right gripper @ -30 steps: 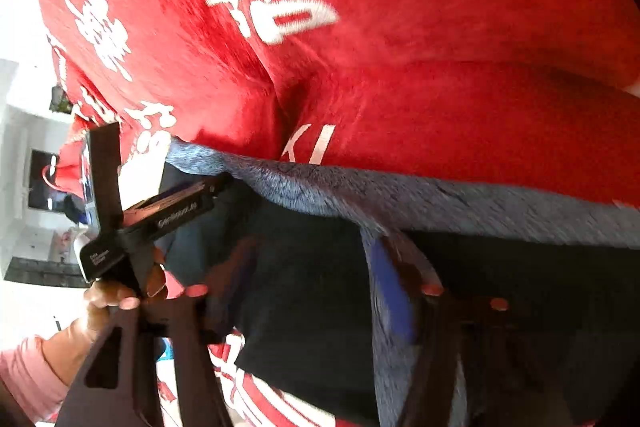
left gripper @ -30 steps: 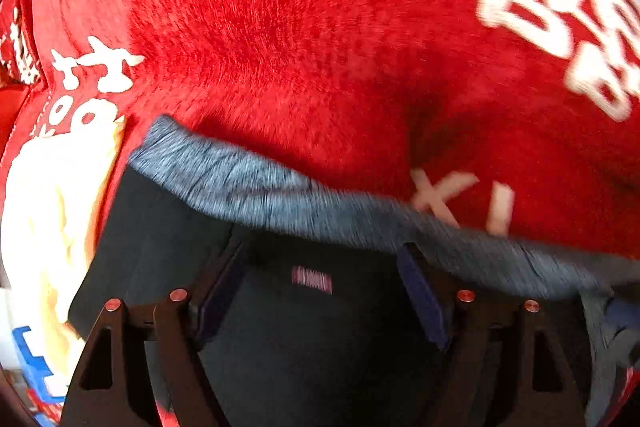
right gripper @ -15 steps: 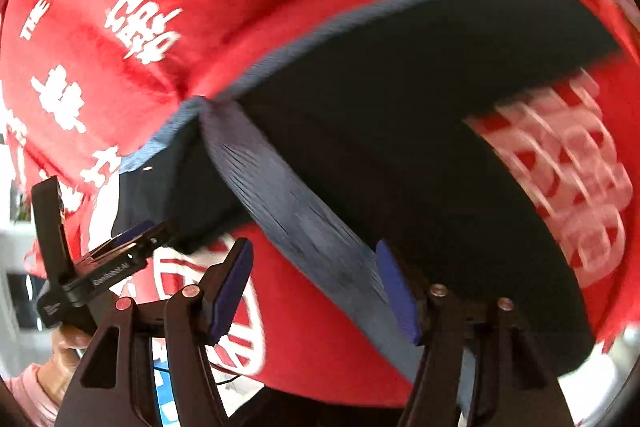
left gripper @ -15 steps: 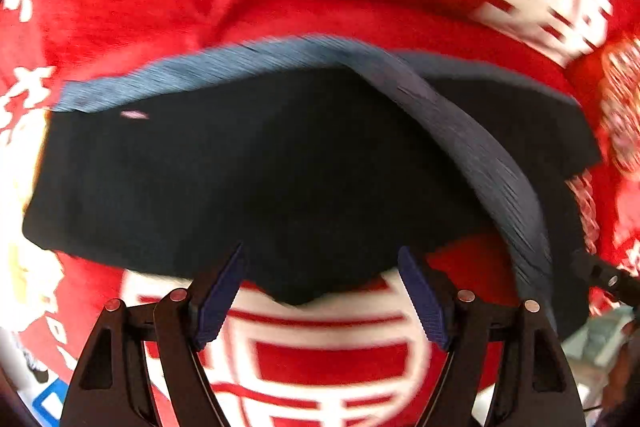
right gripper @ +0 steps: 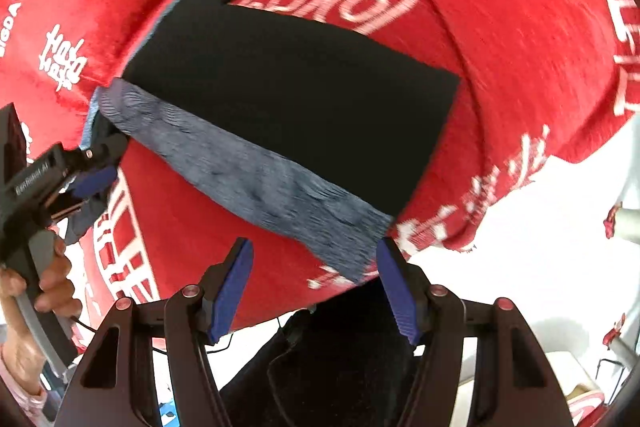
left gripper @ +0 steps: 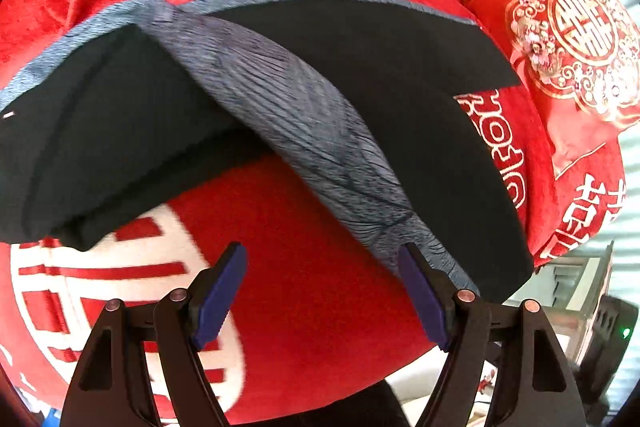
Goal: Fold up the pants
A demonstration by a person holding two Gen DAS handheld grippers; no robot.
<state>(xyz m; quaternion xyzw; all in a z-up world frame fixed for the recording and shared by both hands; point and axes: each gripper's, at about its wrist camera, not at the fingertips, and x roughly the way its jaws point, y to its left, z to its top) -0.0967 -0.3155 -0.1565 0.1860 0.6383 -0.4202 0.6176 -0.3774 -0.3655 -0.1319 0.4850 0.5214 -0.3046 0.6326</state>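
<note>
Black pants (left gripper: 384, 75) with a grey ribbed waistband (left gripper: 296, 123) lie on a red blanket. In the left wrist view one black part is folded over at the left (left gripper: 100, 131). My left gripper (left gripper: 324, 291) is open and empty, above the blanket near the waistband's end. In the right wrist view the pants (right gripper: 288, 91) and waistband (right gripper: 256, 183) lie ahead. My right gripper (right gripper: 314, 287) is open and empty just short of the waistband's end. The left gripper (right gripper: 94, 179) shows there at the left, at the other waistband end.
The red blanket (left gripper: 320, 307) with white characters covers the bed. A red embroidered pillow (left gripper: 572, 39) lies at the far right. The bed edge and room floor (right gripper: 520, 287) show at the right. Dark clothing (right gripper: 340, 355) hangs below the right gripper.
Both grippers have pulled back and up from the pants. The pants now lie further off, spread on the blanket with one part folded over.
</note>
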